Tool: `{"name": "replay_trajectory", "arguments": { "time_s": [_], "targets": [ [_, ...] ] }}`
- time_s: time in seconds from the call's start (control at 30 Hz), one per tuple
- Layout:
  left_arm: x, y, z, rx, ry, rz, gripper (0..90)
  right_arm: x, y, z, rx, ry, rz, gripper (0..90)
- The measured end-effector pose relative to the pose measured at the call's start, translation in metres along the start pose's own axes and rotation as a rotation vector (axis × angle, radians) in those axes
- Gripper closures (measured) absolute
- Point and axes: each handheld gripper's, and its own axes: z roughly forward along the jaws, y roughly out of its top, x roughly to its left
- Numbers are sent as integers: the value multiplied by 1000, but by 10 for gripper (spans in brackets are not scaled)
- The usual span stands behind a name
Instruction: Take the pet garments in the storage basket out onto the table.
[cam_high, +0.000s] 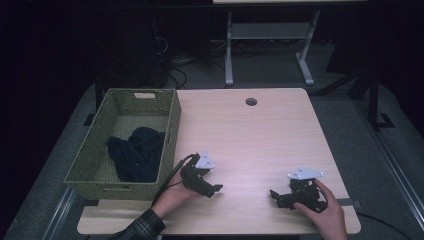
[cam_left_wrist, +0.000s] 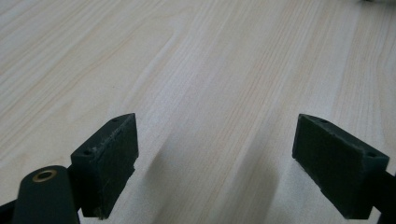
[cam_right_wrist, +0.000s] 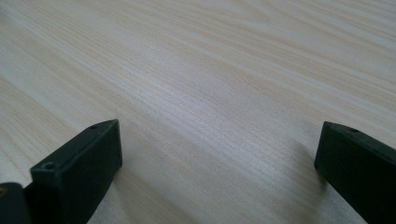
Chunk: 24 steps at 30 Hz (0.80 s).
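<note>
**Both grippers wide open, nothing held, low over bare table**

Left gripper (cam_high: 216, 189): jaws spread wide in left gripper view, pads (cam_left_wrist: 108, 163) well apart w/ only pale wood grain of table (cam_left_wrist: 224, 56) between. Nothing clamped. Held in left hand (cam_high: 172, 196) near front edge, just right of basket, tips aimed right toward other gripper. Shadows of both pads fall on wood close under them, so low over surface; contact w/ table can't be told.

Right gripper (cam_high: 274, 195): also wide open in right gripper view, pads (cam_right_wrist: 79, 168) far apart, bare wood between, nothing gripped. Held in right hand (cam_high: 322, 210) at front right of table, tips pointing left. Both grippers well apart from each other.

Nearest thing: dark cloth (cam_high: 136, 152), crumpled in green woven basket (cam_high: 170, 125) at table's left edge. Apart from both grippers, basket wall in between.

Hard to tell: cloth's shape & type, too dark, folds lost in shadow. Left pad in each gripper view cut off at bottom; right pads cut by frame edge. Plaid sleeve (cam_high: 140, 227) cut off at bottom. Room behind table nearly black; desk legs faintly visible.
</note>
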Motion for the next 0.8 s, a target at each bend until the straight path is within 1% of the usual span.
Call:
{"name": "replay_trajectory", "arguments": {
  "time_s": [0.3,0.43,0.53,0.63,0.7,0.73,0.8],
  "targets": [
    [2,3,-5,-10,-1,-9,139,0,0,0,0,0,0,4],
    [3,4,-7,-15,-6,-21,139,0,0,0,0,1,0,4],
    [3,6,-8,-19,-3,-19,140,0,0,0,0,1,0,5],
    [4,7,-11,-31,-10,-30,139,0,0,0,0,1,0,5],
    [4,8,-12,-34,-9,-25,139,0,0,0,0,1,0,5],
    [4,9,-13,-39,-11,-32,139,0,0,0,0,1,0,5],
    [5,9,-14,-42,-9,-28,140,0,0,0,0,1,0,5]
  ]
}}
